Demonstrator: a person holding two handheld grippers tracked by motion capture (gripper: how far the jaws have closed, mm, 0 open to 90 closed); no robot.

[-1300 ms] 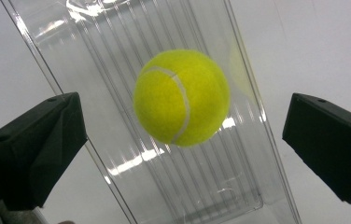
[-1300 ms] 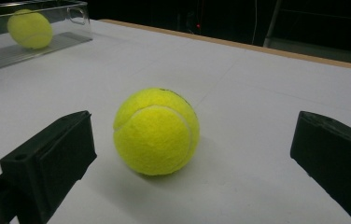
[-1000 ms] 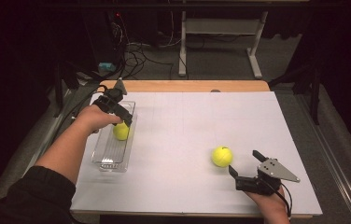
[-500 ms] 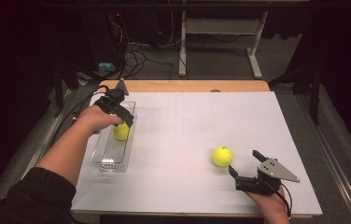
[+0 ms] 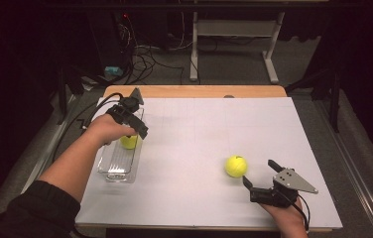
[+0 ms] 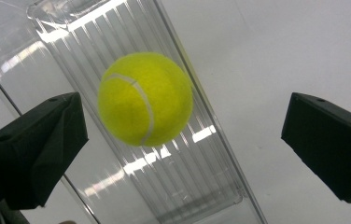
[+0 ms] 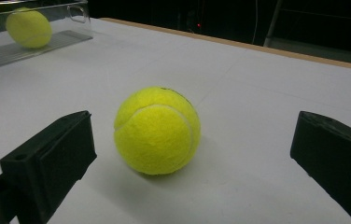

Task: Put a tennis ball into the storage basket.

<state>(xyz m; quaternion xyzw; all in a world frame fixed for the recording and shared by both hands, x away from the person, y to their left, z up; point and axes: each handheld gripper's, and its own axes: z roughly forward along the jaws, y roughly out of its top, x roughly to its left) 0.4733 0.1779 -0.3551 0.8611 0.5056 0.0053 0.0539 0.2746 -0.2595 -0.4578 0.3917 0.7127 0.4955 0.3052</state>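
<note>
right claw (image 5: 260,174): jaws held wide apart, nothing gripped | loose tennis ball (image 5: 236,166): lain on table (image 5: 199,129), just ahead of right claw, between its jaw lines | left claw (image 5: 136,130): spread apart over second ball (image 5: 129,142) in clear tray (image 5: 117,171), well apart

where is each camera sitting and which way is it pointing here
High view: above the person's side, looking forward and down on the table; both forearms, left gripper and right gripper show.
Left gripper view: rides the left gripper, looking down between its open jaws at the ball in the clear tray.
Right gripper view: rides the right gripper, low, facing the ball on the table between open jaws.
Shared: the right gripper view also catches the clear tray with its ball.
</note>
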